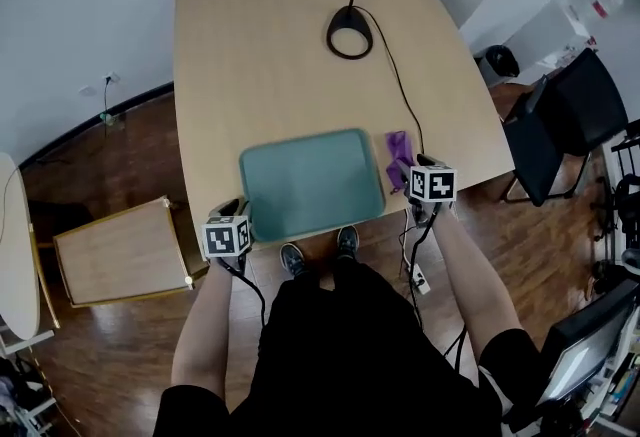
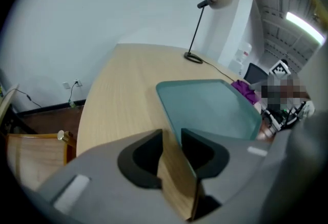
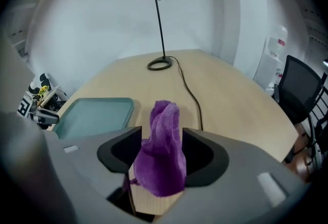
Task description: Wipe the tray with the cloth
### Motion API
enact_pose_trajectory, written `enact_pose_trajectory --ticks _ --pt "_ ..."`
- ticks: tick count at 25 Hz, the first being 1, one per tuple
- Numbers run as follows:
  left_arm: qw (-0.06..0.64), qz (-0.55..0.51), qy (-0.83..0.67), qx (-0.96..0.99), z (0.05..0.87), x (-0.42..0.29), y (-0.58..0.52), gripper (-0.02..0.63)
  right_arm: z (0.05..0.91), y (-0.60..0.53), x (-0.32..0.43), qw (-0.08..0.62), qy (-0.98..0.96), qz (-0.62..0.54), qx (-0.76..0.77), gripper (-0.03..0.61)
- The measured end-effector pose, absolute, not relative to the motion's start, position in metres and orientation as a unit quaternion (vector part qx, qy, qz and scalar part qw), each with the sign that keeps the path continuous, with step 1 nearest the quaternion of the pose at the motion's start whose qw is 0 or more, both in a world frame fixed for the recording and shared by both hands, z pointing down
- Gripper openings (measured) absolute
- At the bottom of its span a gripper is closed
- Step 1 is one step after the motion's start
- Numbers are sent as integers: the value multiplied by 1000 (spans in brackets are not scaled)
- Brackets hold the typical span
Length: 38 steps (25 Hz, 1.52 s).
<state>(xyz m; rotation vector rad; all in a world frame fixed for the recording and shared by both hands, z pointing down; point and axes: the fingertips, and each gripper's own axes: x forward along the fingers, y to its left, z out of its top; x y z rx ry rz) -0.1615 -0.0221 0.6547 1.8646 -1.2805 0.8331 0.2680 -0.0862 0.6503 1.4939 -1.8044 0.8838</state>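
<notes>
Purple cloth [image 3: 164,130], between parted right tongs [image 3: 163,142] (just beside tray [image 3: 95,115])

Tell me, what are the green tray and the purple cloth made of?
The tray looks like smooth plastic: even teal colour, moulded raised rim, soft sheen. The cloth looks like a soft woven or knitted fabric, maybe microfibre: fine grid texture, limp crumpled folds.

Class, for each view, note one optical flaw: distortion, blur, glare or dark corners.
Head view: the wide lens bows the table edges. Left gripper view: black corners, and a ceiling light glares at top right. Right gripper view: black corners, yet the purple cloth shows its weave clearly.
</notes>
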Motion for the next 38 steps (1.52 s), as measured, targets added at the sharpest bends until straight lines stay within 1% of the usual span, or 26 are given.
enact_pose_trajectory --ticks 1,2,3,4,6,9,10,12,14,17,20,24,34,38 --pt "357 329 -498 719 656 -158 -22 137 657 -92 269 319 -685 339 561 250" --pt "357 335 -500 715 657 -155 -22 135 665 -95 272 328 -685 342 553 235" --pt "357 338 -502 711 659 -151 -22 135 671 -97 275 339 -685 343 546 126" --pt "356 341 -505 709 662 -148 -22 135 673 -98 278 345 -685 341 543 87" --pt "353 346 -506 707 666 -142 -19 130 665 -102 279 336 -690 326 552 72" --pt "350 344 -506 709 668 -140 -19 102 635 -121 246 298 -725 287 551 69" --pt "353 339 -509 708 668 -141 -20 74 629 -128 228 293 -738 278 540 69" --pt "367 326 -517 701 668 -143 -19 67 627 -137 194 302 -757 270 513 70" --pt "384 315 -518 696 668 -141 -16 62 636 -140 174 332 -758 267 494 70" --pt "400 307 -507 699 668 -138 -15 61 650 -140 167 368 -730 281 503 71" --pt "409 290 -500 706 668 -139 -15 61 653 -141 147 369 -717 304 507 71" --pt "425 263 -491 713 667 -137 -14 61 658 -138 84 373 -734 318 471 71" --pt "434 258 -471 724 664 -130 -14 66 659 -98 -85 374 -778 364 350 72" --pt "437 252 -466 727 662 -131 -13 66 658 -78 -130 357 -792 385 311 74"
